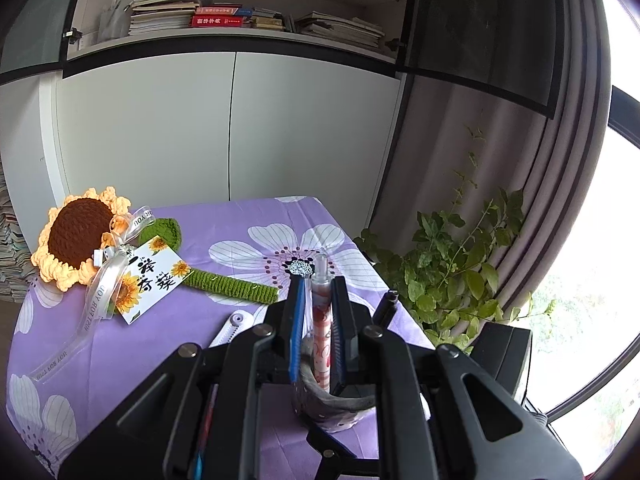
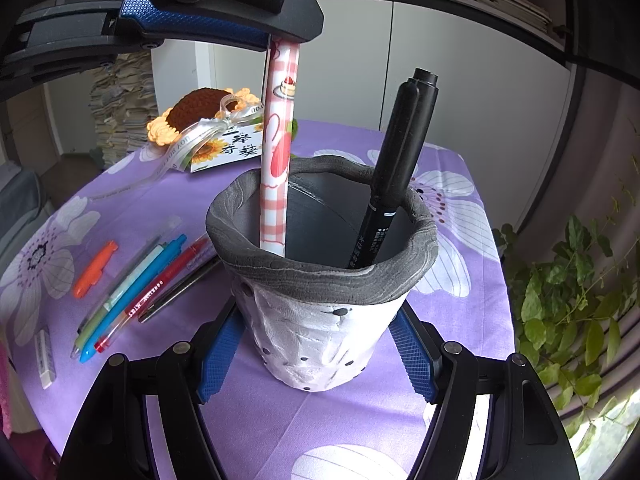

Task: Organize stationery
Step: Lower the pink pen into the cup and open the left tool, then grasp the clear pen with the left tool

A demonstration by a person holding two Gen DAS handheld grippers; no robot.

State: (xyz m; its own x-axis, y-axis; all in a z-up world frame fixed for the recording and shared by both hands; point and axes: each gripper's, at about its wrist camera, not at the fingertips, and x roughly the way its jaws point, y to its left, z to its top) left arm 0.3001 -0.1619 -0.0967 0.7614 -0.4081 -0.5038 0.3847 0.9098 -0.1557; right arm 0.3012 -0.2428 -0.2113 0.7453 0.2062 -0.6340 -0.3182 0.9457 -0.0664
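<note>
Beside the rough, matt clay pot [image 2: 324, 320], glossy plastic pens [image 2: 132, 296] lie on smooth printed cloth [image 2: 360, 420]; behind it, a knitted sunflower [image 2: 192, 114].

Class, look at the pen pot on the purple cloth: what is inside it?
Inside the pen pot stand a black marker, leaning on the rim, and a pink checked pen gripped at its top by the left gripper. Their lower ends and the pot's bottom are hidden by its wall.

Daylight pours in from the window [image 1: 600, 280] on the right, blown out to white glare. The table [image 2: 360, 400] is evenly lit with soft shadows. Both fisheye views bend straight cabinet [image 1: 228, 120] lines and darken to black at the corners. Focus is sharp.
</note>
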